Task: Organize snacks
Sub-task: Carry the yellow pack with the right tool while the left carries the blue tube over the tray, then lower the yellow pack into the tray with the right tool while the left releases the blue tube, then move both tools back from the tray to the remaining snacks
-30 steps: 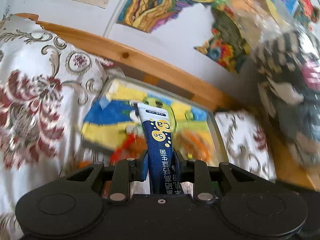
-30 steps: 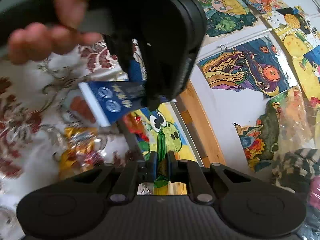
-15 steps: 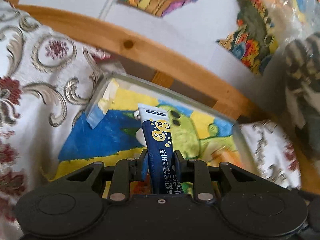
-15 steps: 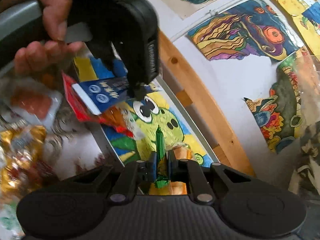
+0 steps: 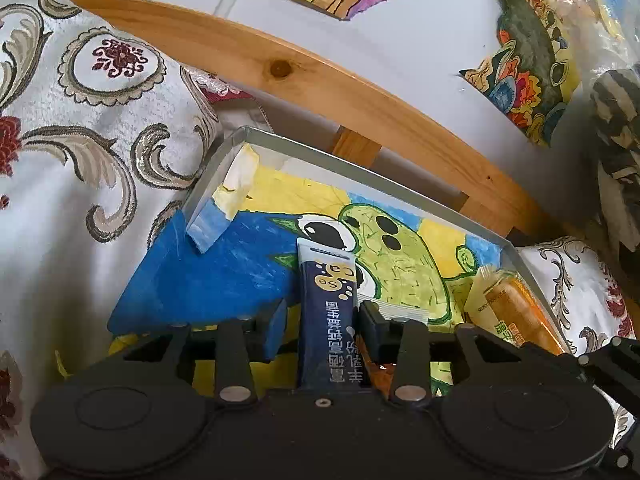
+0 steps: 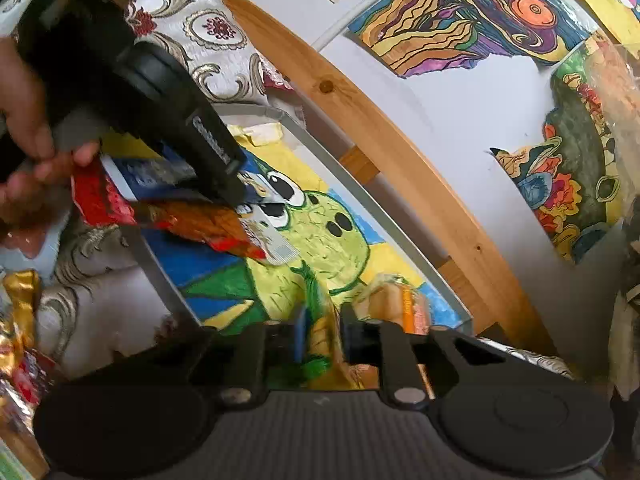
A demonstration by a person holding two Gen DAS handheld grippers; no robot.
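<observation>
A metal tray [image 5: 360, 160] lined with a green frog drawing lies on the floral cloth. My left gripper [image 5: 326, 320] hangs low over it. Its fingers stand slightly apart around an upright dark blue sachet [image 5: 328, 304], with a gap on the left side. In the right wrist view the left gripper [image 6: 240, 186] is over a red-orange packet [image 6: 188, 220] that lies across the tray rim [image 6: 360, 200]. My right gripper [image 6: 324, 332] is open near the tray's right end. An orange packet [image 6: 404, 304] lies in the tray just ahead of it, also seen as the orange packet [image 5: 508, 312].
A wooden rail [image 5: 320, 80] and a white wall with painted drawings [image 6: 480, 12] run behind the tray. Floral cloth [image 5: 100, 120] spreads to the left. Several loose gold and red snack wrappers [image 6: 20, 320] lie at the left. A hand [image 6: 24, 120] holds the left gripper.
Both grippers came down closer to the tray. The left fingers widened off the blue sachet. The right fingers parted, and the orange packet now lies in the tray.
</observation>
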